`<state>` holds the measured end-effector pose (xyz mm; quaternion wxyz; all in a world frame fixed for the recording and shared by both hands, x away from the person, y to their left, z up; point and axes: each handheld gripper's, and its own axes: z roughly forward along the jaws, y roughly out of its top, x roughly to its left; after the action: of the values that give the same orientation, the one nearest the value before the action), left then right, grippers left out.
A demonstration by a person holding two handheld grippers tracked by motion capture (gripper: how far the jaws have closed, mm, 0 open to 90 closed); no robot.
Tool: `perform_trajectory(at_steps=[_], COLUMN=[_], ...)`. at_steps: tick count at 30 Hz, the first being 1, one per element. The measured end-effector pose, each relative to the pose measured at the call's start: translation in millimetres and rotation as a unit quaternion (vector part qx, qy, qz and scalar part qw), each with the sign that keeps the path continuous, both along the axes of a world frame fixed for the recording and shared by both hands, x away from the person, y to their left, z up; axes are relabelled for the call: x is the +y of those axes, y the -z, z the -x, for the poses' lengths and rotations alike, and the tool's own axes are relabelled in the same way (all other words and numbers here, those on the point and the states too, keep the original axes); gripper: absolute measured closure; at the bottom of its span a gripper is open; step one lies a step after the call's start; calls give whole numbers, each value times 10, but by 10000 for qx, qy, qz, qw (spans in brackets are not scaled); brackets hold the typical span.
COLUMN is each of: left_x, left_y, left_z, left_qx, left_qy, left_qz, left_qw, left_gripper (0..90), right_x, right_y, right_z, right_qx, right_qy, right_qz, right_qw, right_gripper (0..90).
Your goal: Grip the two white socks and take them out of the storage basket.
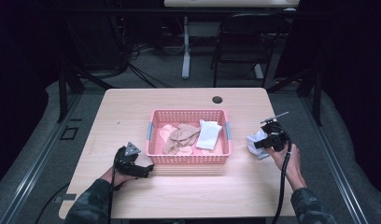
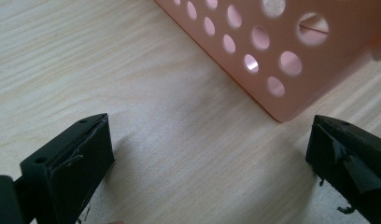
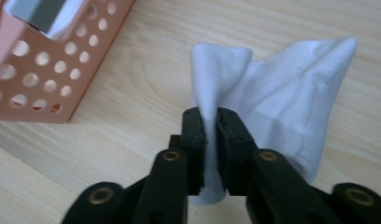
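While right gripper (image 3: 211, 122) jaws pinch 1 white sock (image 3: 291, 98), left gripper (image 2: 207, 154) jaws wide; 1 pink basket (image 1: 188, 159).

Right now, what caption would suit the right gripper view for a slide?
Black jaws pinch a fold of a white sock on the wooden table, beside a pink perforated basket.

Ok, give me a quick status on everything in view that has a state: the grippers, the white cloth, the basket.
Right gripper: jaws nearly shut, pinching a fold of the white cloth.
White cloth: crumpled on the table, right of the basket.
Left gripper: open, empty, resting beside the basket.
Pink basket: upright, holding beige and white cloths.
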<state>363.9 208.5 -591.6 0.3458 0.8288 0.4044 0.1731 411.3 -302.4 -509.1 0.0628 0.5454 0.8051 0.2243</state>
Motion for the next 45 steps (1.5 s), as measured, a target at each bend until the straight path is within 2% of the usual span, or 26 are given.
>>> perform_trajectory(at_steps=[1, 2, 4, 7, 8, 13, 20, 21, 22, 31, 34, 41, 45], left_x=[0, 0, 0, 0, -1, -1, 0, 0, 1, 0, -2, -1, -1], left_y=[0, 0, 0, 0, 1, 0, 0, 0, -1, 0, 1, 0, 1], left_z=[0, 0, 0, 0, 1, 1, 0, 0, -1, 0, 1, 1, 1], left_qx=[1, 0, 2, 0, 4, 3, 0, 0, -4, 3, 6, 5, 5], left_qy=[-1, 0, -2, -1, -9, -5, -1, -1, 8, -1, -12, -8, -10], left_qz=[2, -1, 4, 1, 10, 5, 0, 0, -10, 2, 12, 8, 11], left_qw=[10000, 10000, 10000, 10000, 10000, 10000, 10000, 10000, 10000, 10000, 10000, 10000, 10000], left_gripper=[5, 5, 5, 5, 5, 5, 4, 5, 5, 5, 5, 5, 5], right_x=[5, -6, -22, -38, -51, -63, 34, 34, 76, 366, 559, 880, 1029], right_y=[16, 11, -20, -61, -99, -195, -431, -431, -510, -720, -793, -844, -818], right_z=[-1, -3, 3, 16, 25, 55, 100, 100, 111, 59, -7, -156, -261], right_qx=[30, 41, 10, -77, -115, -324, -576, -576, -705, -910, -960, -1056, -1018], right_qy=[51, 72, 101, 164, 190, 163, -77, -77, -202, -635, -845, -1206, -1342], right_qz=[-4, 36, -9, -45, -66, -205, -357, -357, -422, -613, -642, -710, -707], right_qw=[10000, 10000, 9999, 9998, 9997, 9991, 9977, 9977, 9964, 9919, 9897, 9845, 9832], right_gripper=[722, 626, 535, 482, 428, 336, 176, 176, 144, 79, 62, 43, 48])
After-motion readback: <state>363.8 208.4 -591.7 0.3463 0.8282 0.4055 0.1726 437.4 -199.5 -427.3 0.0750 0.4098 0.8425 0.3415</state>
